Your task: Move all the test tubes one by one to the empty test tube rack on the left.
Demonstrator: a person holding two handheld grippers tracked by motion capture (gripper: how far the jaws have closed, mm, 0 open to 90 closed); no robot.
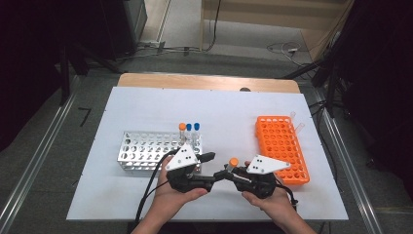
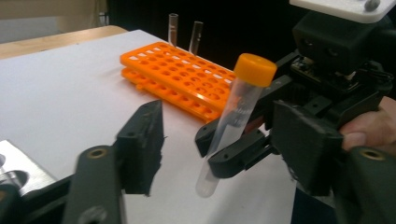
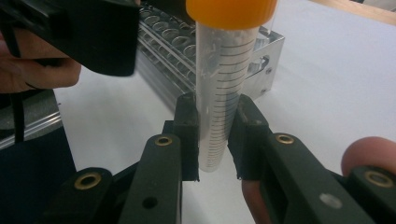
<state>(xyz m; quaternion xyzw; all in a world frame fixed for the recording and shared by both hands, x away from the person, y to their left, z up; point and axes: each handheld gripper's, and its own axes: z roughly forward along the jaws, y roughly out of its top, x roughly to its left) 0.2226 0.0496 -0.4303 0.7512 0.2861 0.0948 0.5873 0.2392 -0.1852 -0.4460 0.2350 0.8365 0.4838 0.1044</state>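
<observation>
Take the orange-capped tube [image 1: 234, 162] as your landmark, just right of the silver rack [image 1: 146, 150]. Your left gripper [image 2: 224, 140] stands half open around the tube, not yet pressing; square it before closing. Your right gripper [image 3: 214, 135] clamps the tube low. The left gripper view adds two empty tubes behind the orange rack [image 2: 180, 72]

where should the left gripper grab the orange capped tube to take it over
Grip the clear barrel of the orange-capped tube just under its cap, above where the right gripper clamps its lower part. Bring the left gripper in level from the side: the tube stands nearly upright, and that stretch is bare.
</observation>
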